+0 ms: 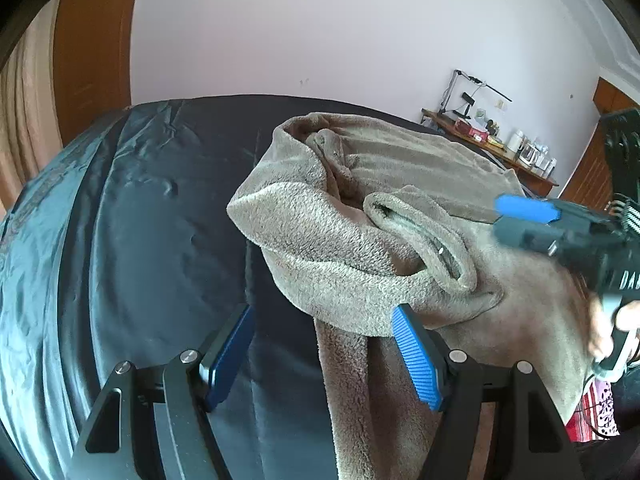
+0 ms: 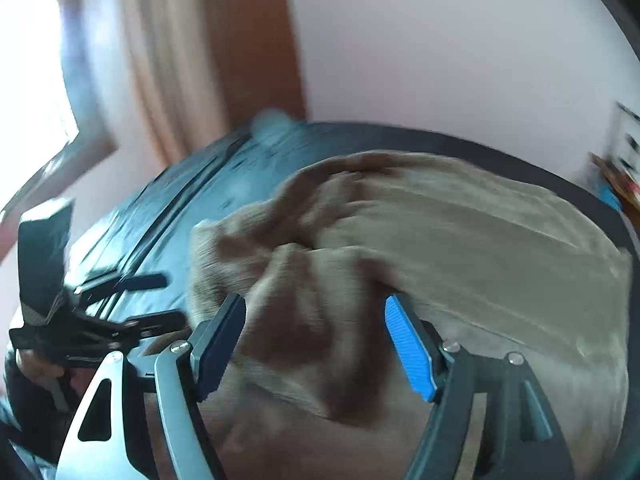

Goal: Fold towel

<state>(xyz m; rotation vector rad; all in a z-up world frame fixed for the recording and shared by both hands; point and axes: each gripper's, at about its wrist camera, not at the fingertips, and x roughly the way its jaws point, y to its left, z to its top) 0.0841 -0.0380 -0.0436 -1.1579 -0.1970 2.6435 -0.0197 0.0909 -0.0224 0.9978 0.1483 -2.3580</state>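
Observation:
A grey-brown plush towel [image 1: 360, 240] lies crumpled on a bed with a dark satin cover [image 1: 140, 240], with folds bunched at its near left end. My left gripper [image 1: 322, 312] hovers open at that end. A hanging strip of towel passes between its fingers beside the blue right pad [image 1: 416, 356], and neither pad presses on it. My right gripper [image 2: 316, 302] stands open over a bunched fold of the towel [image 2: 460, 240] in a blurred view. It also shows at the right of the left wrist view as the right gripper [image 1: 504, 218], just above the cloth.
The bed ends at a pale wall [image 1: 320, 32], with a wooden door [image 1: 92, 60] and a curtain [image 1: 24, 120] to the left. A cluttered desk [image 1: 500, 140] stands at the far right. A bright window [image 2: 32, 80] is at the left. A hand [image 1: 616, 320] grips the right tool.

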